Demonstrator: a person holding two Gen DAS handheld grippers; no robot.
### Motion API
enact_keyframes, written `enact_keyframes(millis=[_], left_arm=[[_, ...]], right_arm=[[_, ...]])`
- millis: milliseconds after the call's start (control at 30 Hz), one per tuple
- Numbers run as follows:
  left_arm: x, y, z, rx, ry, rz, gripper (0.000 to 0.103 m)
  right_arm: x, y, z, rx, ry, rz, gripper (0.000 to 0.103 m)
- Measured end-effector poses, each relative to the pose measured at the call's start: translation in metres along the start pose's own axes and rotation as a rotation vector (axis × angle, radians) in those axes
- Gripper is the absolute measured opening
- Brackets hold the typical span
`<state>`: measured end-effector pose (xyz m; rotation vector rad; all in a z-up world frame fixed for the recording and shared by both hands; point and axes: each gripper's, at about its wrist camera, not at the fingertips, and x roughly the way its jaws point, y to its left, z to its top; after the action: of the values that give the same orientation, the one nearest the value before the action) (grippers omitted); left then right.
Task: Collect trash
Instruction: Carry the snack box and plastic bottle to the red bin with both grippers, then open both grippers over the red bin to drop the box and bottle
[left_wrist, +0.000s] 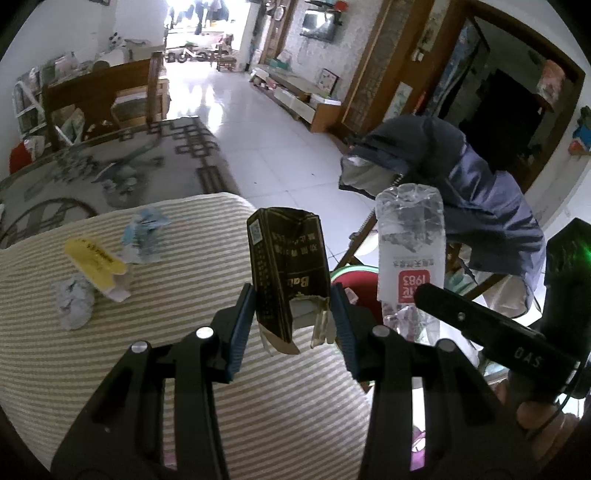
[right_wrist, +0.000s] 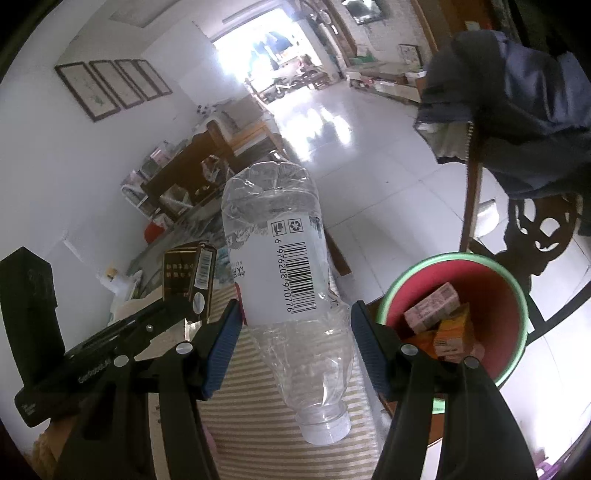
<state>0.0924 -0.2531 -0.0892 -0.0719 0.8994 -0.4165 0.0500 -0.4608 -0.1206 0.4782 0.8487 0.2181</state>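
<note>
My left gripper (left_wrist: 293, 314) is shut on a torn black-and-gold carton (left_wrist: 288, 273), held above the striped table (left_wrist: 166, 369). My right gripper (right_wrist: 293, 339) is shut on a clear plastic bottle (right_wrist: 284, 280), bottom end up, cap toward the camera. The bottle also shows in the left wrist view (left_wrist: 410, 254), and the carton in the right wrist view (right_wrist: 190, 280). A red bin with a green rim (right_wrist: 517, 295) sits on the floor to the right, holding pink and orange boxes (right_wrist: 439, 317). On the table lie a yellow packet (left_wrist: 96, 262) and two crumpled paper balls (left_wrist: 74, 302) (left_wrist: 144, 236).
A wooden chair draped with a blue jacket (left_wrist: 472, 199) stands beside the bin. A patterned rug (left_wrist: 110, 166) and wooden furniture (left_wrist: 103, 96) lie beyond the table. White tiled floor (left_wrist: 280, 162) stretches toward the doorway.
</note>
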Motion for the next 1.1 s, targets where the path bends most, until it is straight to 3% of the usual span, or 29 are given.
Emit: enact_keyframes(millis=[433, 833, 900, 967, 1033, 1100], left_arm=[[0.043, -0.057, 0.011, 0.061, 0.075, -0.074, 0.041], [0.099, -0.091, 0.008, 0.089, 0.184, -0.145, 0.042], [0.106, -0.100, 0.009, 0.105, 0.200, -0.168, 0.046], [0.110, -0.105, 0.009, 0.115, 0.207, -0.164, 0.060], [0.110, -0.107, 0.010, 0.108, 0.197, -0.166, 0.063], [0.110, -0.105, 0.010, 0.107, 0.197, -0.157, 0.063]], right_arm=[[-0.023, -0.077, 0.010, 0.120, -0.027, -0.077, 0.059], [-0.020, -0.124, 0.011, 0.204, -0.010, -0.123, 0.059], [-0.019, -0.127, 0.012, 0.209, -0.007, -0.130, 0.061], [-0.018, -0.131, 0.013, 0.223, -0.009, -0.134, 0.062], [-0.019, -0.135, 0.014, 0.238, -0.023, -0.137, 0.072], [-0.019, -0.137, 0.014, 0.239, -0.028, -0.143, 0.073]])
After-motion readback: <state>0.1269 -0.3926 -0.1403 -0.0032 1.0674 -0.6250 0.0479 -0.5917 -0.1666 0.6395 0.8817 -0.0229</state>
